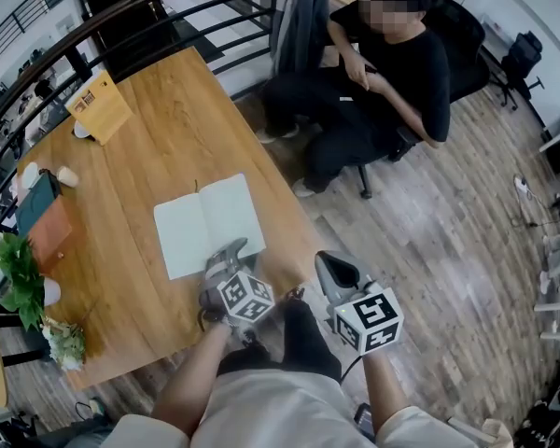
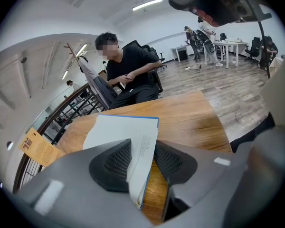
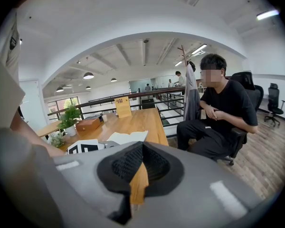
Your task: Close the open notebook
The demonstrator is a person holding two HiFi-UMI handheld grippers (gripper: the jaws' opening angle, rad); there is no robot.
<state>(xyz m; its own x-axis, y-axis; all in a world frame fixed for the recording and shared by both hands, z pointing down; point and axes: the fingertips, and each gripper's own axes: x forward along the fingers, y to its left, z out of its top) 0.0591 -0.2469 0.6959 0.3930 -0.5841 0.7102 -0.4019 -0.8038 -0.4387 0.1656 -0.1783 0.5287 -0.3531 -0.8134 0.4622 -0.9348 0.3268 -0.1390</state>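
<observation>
Wood table (image 1: pixel 140 138) on a railed mezzanine.

Left gripper (image 1: pixel 231 248) is at the notebook's (image 1: pixel 205 222) near edge. Its jaws stand half apart and straddle the lifted right-hand pages. Left pad lies against the paper. A strip of bare wood shows between the paper and the right pad, so there is no firm pinch.

Right gripper (image 1: pixel 329 261) hangs just beside the left one, past the table's near corner. Its pads are pressed together at the tips, with nothing between them.

Notebook lies open and white, blue cover edge underneath, near the table's right edge. Bare wood lies on its other sides.

Along the far left edge: plant (image 1: pixel 19 273), brown box (image 1: pixel 49 231), yellow card (image 1: pixel 98 105), all well apart from the notebook. Railing (image 1: pixel 121 17) bounds the table's far side.

Plank floor (image 1: pixel 429 250) is open to the right. Seated person (image 1: pixel 383 73) is beyond the table's far right corner.
</observation>
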